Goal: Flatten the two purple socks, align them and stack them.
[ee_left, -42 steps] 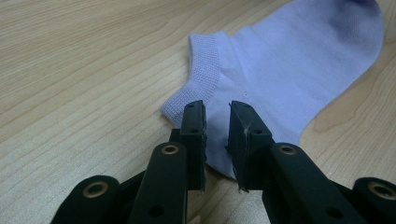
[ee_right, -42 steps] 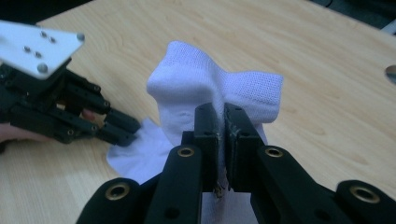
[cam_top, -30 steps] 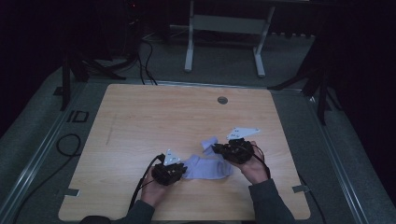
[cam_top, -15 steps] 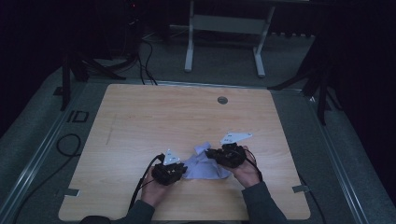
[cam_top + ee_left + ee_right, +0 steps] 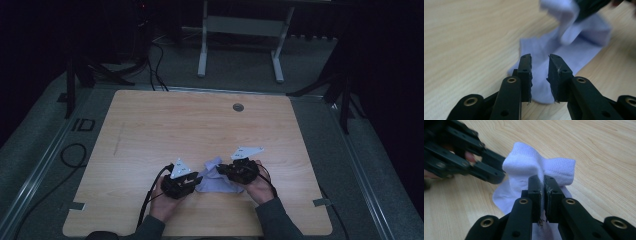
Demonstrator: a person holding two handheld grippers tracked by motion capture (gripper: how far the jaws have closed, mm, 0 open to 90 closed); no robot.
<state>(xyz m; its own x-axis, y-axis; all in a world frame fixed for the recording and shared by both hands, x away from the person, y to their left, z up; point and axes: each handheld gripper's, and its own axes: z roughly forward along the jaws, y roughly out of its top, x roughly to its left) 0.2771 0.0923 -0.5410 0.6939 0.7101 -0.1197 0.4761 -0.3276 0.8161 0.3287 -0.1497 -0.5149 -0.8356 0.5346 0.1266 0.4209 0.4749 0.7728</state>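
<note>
I see my right gripper (image 5: 543,185) clenched on a bunched fold of the small white knitted sock (image 5: 529,167), lifting it off the pale wooden table (image 5: 200,125). My left gripper (image 5: 540,65) is parted, straddling the sock's flat end.

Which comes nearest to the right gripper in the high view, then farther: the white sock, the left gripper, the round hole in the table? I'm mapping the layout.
1. The white sock: pinched in the right gripper, at its left side.
2. The left gripper: across the sock, toward the left.
3. The round hole: far up the table, near its back edge.
</note>
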